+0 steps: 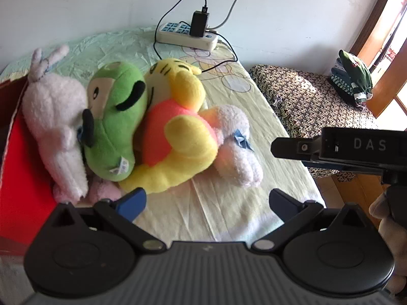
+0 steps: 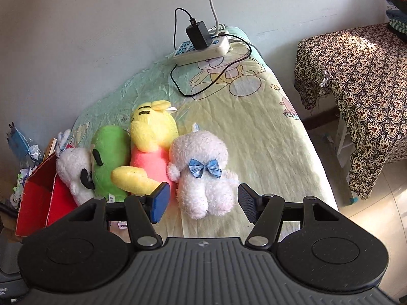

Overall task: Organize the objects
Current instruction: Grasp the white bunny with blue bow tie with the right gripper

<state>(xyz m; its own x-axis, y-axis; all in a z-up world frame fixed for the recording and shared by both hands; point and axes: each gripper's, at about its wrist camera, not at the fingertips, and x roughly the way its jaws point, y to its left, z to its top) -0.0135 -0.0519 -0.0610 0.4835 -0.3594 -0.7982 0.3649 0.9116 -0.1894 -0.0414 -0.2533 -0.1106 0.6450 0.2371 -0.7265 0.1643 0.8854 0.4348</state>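
**Four soft toys lined up on the bed**

The toys lie shoulder to shoulder on the pale yellow cartoon-print sheet [image 2: 254, 132], touching one another. Nearest the red box [image 2: 38, 198] is a white plush rabbit [image 1: 56, 117] with long ears. Pressed against it is a green plush [image 1: 114, 117] with black patches and a tan face. Next comes a yellow bear [image 1: 178, 117] in a coral-pink shirt, one arm flung forward. Last is a fluffy white dog [image 2: 201, 167] wearing a blue checked bow.

The left gripper [image 1: 207, 200] hangs over bare sheet, its jaws spread wide with nothing between them. The right gripper [image 2: 203, 203] stands partly open just in front of the white dog, its pads clear of the fur, gripping nothing.

A power strip [image 2: 203, 48] with a black charger sits near the wall.
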